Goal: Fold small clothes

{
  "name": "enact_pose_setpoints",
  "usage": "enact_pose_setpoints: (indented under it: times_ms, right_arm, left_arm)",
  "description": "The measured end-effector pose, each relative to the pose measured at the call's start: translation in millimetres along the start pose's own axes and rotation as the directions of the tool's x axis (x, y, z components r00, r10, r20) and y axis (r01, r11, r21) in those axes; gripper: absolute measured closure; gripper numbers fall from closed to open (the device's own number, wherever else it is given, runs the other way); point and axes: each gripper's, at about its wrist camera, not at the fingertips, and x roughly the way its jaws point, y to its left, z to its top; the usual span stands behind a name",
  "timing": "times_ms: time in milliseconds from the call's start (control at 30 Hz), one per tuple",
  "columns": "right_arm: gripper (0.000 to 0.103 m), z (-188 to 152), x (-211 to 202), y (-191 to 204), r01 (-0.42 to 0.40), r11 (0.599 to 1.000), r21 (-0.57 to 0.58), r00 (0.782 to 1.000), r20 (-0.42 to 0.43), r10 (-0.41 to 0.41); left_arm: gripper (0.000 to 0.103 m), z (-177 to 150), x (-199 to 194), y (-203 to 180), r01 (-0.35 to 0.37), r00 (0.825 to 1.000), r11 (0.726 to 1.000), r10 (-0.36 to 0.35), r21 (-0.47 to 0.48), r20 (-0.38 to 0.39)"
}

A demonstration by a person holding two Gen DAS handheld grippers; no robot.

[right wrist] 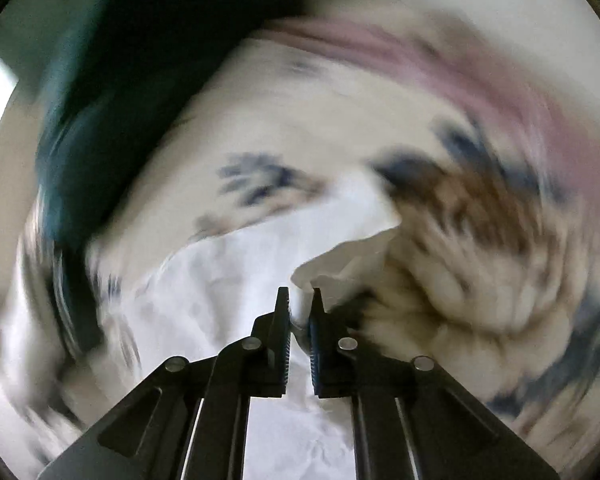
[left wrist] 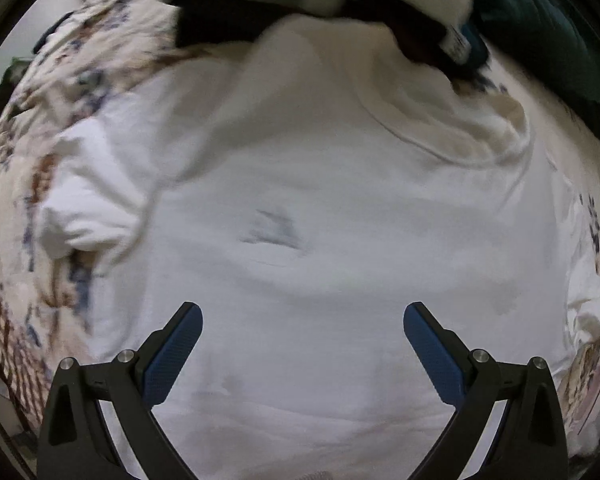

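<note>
Your right claw (right wrist: 299, 294) has its jaws drawn nearly together, and a bunched fold of the white garment (right wrist: 228, 276) sits pinched between the blue pads (right wrist: 315, 356), the cloth rising out of the tips toward twelve o'clock in a crumpled peak. From that pinch the white fabric runs down and out toward seven o'clock in the right wrist view, lying on a patterned bedspread (right wrist: 452, 288) with blue and brown blotches; much of this view is smeared by blur, so finer detail cannot be told. At about ten o'clock a dark teal cloth (right wrist: 112, 128) lies on the bedspread, and a pinkish band (right wrist: 480, 80) curves across at one o'clock. Your left claw (left wrist: 303, 312) stands wide apart, its jaws spread to either side with nothing between them; whether the tips touch the cloth cannot be told from this view. It points down over the middle of the white garment (left wrist: 300, 184), which spreads across almost the whole left wrist view. A faint grey mark (left wrist: 274, 232) sits on the fabric just above the claw at twelve o'clock. A short sleeve (left wrist: 88, 200) folds out at nine o'clock, and the neckline (left wrist: 452, 136) curves at about one o'clock. Round the garment's edges the patterned bedspread (left wrist: 32, 168) shows at nine and at three o'clock. At twelve o'clock, beyond the garment's far edge, lie blurred dark and white things that cannot be made out, with the teal cloth (left wrist: 540, 28) at two o'clock.
</note>
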Motion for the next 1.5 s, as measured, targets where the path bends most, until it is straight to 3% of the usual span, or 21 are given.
enact_pose_setpoints:
  times_ms: [67, 167, 267, 333, 400, 467, 533, 600, 700, 800, 833, 933, 967, 1000, 1033, 1067, 1100, 1167, 1233, 1400, 1500]
  right_arm:
    - [0.095, -22, -7, 58, 0.045, 0.948, -0.315, 0.997, 0.069, -0.024]
    - [0.095, -86, -3, 123, 0.086, 0.752, -0.654, 0.994, 0.104, -0.023]
    - [0.096, -150, 10, 154, 0.107, 0.564, -0.819, 0.994, 0.102, -0.040]
    - [0.094, -185, 23, 161, 0.092, 0.468, -0.879, 0.994, 0.051, -0.098]
    - [0.092, -205, 19, 154, 0.049, 0.441, -0.896, 0.994, -0.001, -0.113]
    - [0.084, -220, 2, 151, -0.064, 0.461, -0.885, 0.990, -0.114, -0.082]
    - [0.050, -222, -20, 142, -0.154, 0.514, -0.844, 0.979, -0.200, -0.035]
    - [0.047, -218, -33, 129, -0.168, 0.594, -0.787, 0.974, -0.225, -0.023]
    - [0.047, -209, -37, 113, -0.145, 0.684, -0.714, 0.969, -0.242, -0.047]
    - [0.047, -197, -27, 95, -0.083, 0.770, -0.633, 0.965, -0.243, -0.096]
    - [0.047, -196, -23, 87, -0.060, 0.804, -0.591, 0.962, -0.250, -0.112]
    - [0.047, -187, -14, 76, -0.019, 0.861, -0.508, 0.957, -0.257, -0.131]
    - [0.047, -187, -13, 73, -0.006, 0.877, -0.481, 0.956, -0.259, -0.136]
    - [0.047, -187, -13, 71, 0.005, 0.885, -0.465, 0.955, -0.260, -0.141]
    - [0.047, -187, -12, 71, 0.012, 0.889, -0.457, 0.955, -0.258, -0.146]
    - [0.047, -187, -11, 71, 0.020, 0.892, -0.452, 0.955, -0.255, -0.151]
    - [0.047, -190, -12, 69, 0.031, 0.893, -0.449, 0.954, -0.252, -0.160]
    - [0.047, -192, -13, 66, 0.044, 0.896, -0.441, 0.952, -0.254, -0.172]
    - [0.047, -191, -14, 63, 0.058, 0.904, -0.424, 0.951, -0.253, -0.180]
    - [0.047, -180, -17, 45, 0.096, 0.924, -0.370, 0.947, -0.253, -0.200]
    - [0.047, -176, -20, 25, 0.124, 0.931, -0.344, 0.942, -0.254, -0.219]
  left_arm:
    - [0.000, -4, -9, 19, -0.033, 0.999, 0.999, 0.033, -0.007, 0.033]
    - [0.001, -14, -16, 50, -0.090, 0.994, 0.996, 0.091, -0.019, 0.061]
    - [0.001, -18, -13, 69, -0.111, 0.993, 0.992, 0.113, -0.052, 0.038]
    - [0.001, -26, -13, 81, -0.118, 0.993, 0.990, 0.120, -0.076, 0.022]
    - [0.000, -28, -12, 100, -0.138, 0.990, 0.985, 0.141, -0.108, 0.020]
    - [0.000, -31, -10, 121, -0.136, 0.990, 0.977, 0.139, -0.166, 0.011]
    - [0.001, -34, -7, 149, -0.130, 0.991, 0.958, 0.130, -0.255, -0.019]
    - [0.001, -35, 1, 185, -0.087, 0.996, 0.920, 0.075, -0.382, -0.047]
    - [0.001, -37, 23, 235, 0.076, 0.994, 0.806, -0.109, -0.587, -0.020]
    - [0.001, -39, 44, 265, 0.258, 0.955, 0.633, -0.279, -0.730, 0.096]
    - [0.001, -38, 49, 268, 0.288, 0.945, 0.593, -0.301, -0.752, 0.125]
    - [0.006, -25, 50, 275, 0.335, 0.937, 0.560, -0.284, -0.758, 0.205]
    - [0.010, -18, 48, 274, 0.362, 0.930, 0.560, -0.272, -0.746, 0.247]
    - [0.029, -12, 46, 273, 0.405, 0.914, 0.560, -0.268, -0.723, 0.304]
    - [0.069, -11, 43, 266, 0.431, 0.902, 0.569, -0.271, -0.700, 0.336]
    - [0.094, -6, 42, 260, 0.465, 0.885, 0.584, -0.287, -0.665, 0.367]
    - [0.099, 0, 41, 251, 0.480, 0.877, 0.601, -0.303, -0.639, 0.374]
    - [0.100, 14, 35, 249, 0.483, 0.871, 0.637, -0.284, -0.601, 0.401]
    - [0.100, 22, 15, 238, 0.481, 0.860, 0.699, -0.261, -0.529, 0.438]
    - [0.100, 41, -34, 154, 0.418, 0.833, 0.887, -0.288, -0.195, 0.472]
    - [0.100, 32, -33, 83, 0.394, 0.840, 0.919, -0.365, 0.010, 0.402]
